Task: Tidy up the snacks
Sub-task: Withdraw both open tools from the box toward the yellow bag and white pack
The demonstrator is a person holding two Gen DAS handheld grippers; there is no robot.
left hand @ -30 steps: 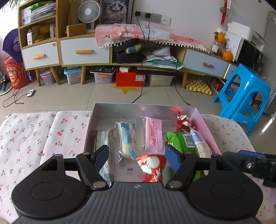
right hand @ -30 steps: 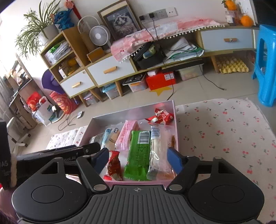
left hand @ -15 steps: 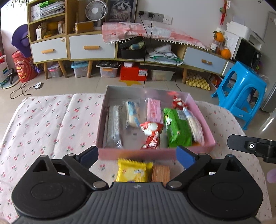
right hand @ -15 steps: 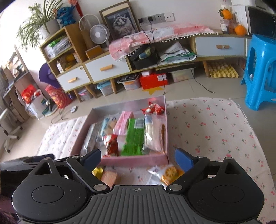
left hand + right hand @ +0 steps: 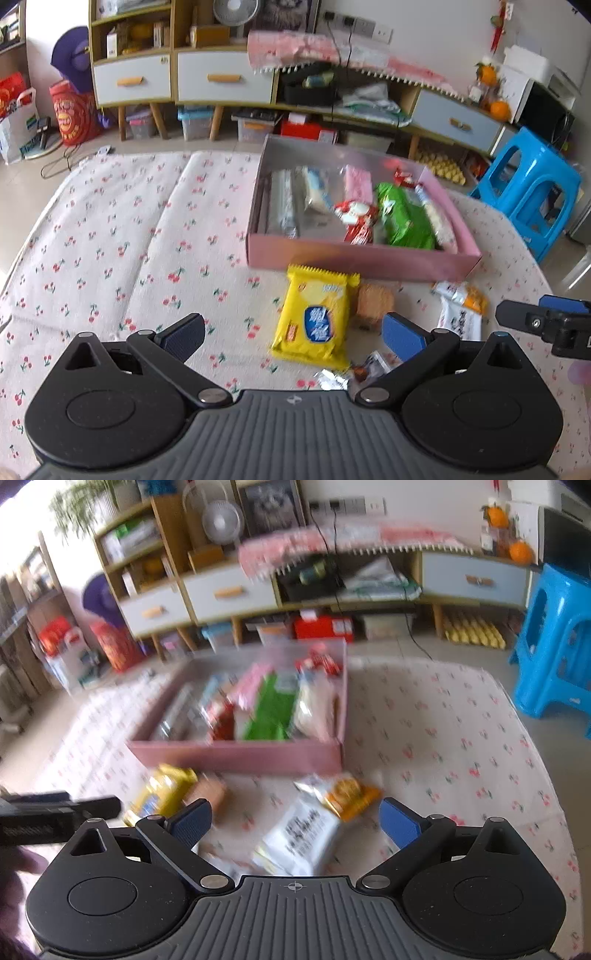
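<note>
A pink box (image 5: 362, 254) (image 5: 236, 755) on the cherry-print cloth holds several snack packets, among them a green one (image 5: 404, 218) and a red one (image 5: 356, 221). In front of the box lie a yellow packet (image 5: 314, 317) (image 5: 159, 797), a brown biscuit pack (image 5: 371, 304) (image 5: 208, 792), a white-and-orange packet (image 5: 460, 302) (image 5: 317, 819) and small wrapped sweets (image 5: 365, 369). My left gripper (image 5: 291, 332) is open and empty above the yellow packet. My right gripper (image 5: 295, 818) is open and empty above the white-and-orange packet. The right wrist view is blurred.
A blue plastic stool (image 5: 532, 192) (image 5: 554, 646) stands right of the cloth-covered table (image 5: 110, 236). A low cabinet with drawers (image 5: 221, 77) lines the far wall, with boxes on the floor beneath it.
Both grippers have drawn back from the pink box toward me. The loose packets in front of the box have come into view between the open fingers.
</note>
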